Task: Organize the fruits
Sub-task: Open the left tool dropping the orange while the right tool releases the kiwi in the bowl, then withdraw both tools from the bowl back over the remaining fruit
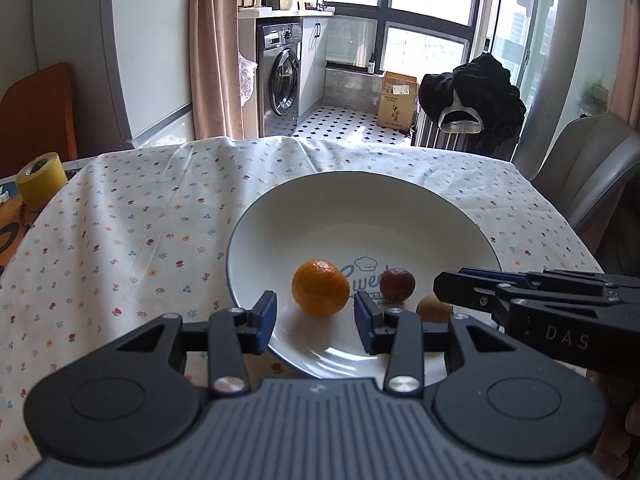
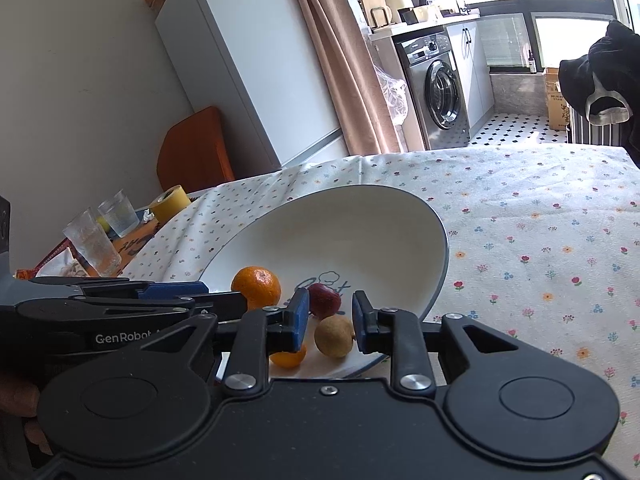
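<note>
A white plate (image 1: 400,208) (image 2: 360,232) with a dark rim lies on the flowered tablecloth. On it are an orange (image 1: 320,288) (image 2: 256,286), a small dark red fruit (image 1: 397,284) (image 2: 325,300) and a small brown fruit (image 1: 434,309) (image 2: 334,336). My left gripper (image 1: 316,314) is open, and the orange sits just beyond the gap between its blue pads. My right gripper (image 2: 330,320) (image 1: 460,284) is open with the brown fruit in the gap between its pads. A second orange piece (image 2: 288,358) peeks out under its left finger.
A yellow tape roll (image 1: 40,184) (image 2: 172,202) and two glasses (image 2: 92,240) stand at the table's left edge. A grey chair (image 1: 592,168) is at the right side, an orange chair (image 2: 196,152) at the far left. Bare tablecloth (image 2: 540,240) lies to the right of the plate.
</note>
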### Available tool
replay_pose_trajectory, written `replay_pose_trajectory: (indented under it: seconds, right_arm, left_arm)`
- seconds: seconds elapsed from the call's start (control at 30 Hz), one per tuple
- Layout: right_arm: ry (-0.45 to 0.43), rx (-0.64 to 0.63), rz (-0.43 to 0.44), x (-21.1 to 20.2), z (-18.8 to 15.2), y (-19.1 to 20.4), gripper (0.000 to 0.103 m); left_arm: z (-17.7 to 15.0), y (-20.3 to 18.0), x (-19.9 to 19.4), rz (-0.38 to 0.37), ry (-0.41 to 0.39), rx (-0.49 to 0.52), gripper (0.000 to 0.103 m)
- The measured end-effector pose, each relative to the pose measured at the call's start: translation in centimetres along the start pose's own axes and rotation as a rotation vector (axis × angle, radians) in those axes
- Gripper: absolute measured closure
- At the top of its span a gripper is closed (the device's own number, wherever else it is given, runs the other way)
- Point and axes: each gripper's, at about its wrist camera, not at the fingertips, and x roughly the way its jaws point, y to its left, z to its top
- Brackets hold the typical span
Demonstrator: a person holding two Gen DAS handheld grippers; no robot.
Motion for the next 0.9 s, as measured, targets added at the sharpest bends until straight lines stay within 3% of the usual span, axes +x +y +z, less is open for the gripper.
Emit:
replay_pose_trajectory:
  seconds: [0.1, 0.23, 0.33, 0.43, 0.6, 0.77, 0.9]
  right_arm:
    - [-0.025, -0.01, -0.002, -0.8, 0.3, 0.4, 0.075]
    - [-0.079, -0.031, -0.021, -1.9, 0.7, 0.8, 0.05]
    - [-0.101, -0.021, -0.018, -2.8, 1.1, 0.9, 0.049]
    - [-0.117, -0.023, -0.018, -3.5, 1.5, 1.4, 0.041]
    - [-0.128, -0.059, -0.048, -4.3, 1.7, 2.7, 0.032]
    - [-0.149, -0.066, -0.078, -5.5, 1.5, 3.8, 0.009]
    - [-0.137, -0.056, -0.095, -6.1, 1.1, 4.4, 0.003]
  left_arm:
    - [-0.2, 0.3, -1.1, 0.018, -0.012, -0.017, 0.054]
    - [-0.6, 0.8, -2.4, 0.051, -0.026, -0.059, 0.039]
    - [-0.8, 1.2, -3.6, 0.076, -0.035, -0.087, 0.033]
    - [-1.1, 1.7, -5.0, 0.085, -0.053, -0.109, 0.018]
    - [-1.5, 3.1, -6.4, 0.078, -0.072, -0.156, 0.013]
    - [-1.9, 4.2, -8.0, 0.064, -0.086, -0.176, 0.013]
    - [-2.4, 4.6, -9.2, 0.052, -0.103, -0.18, 0.007]
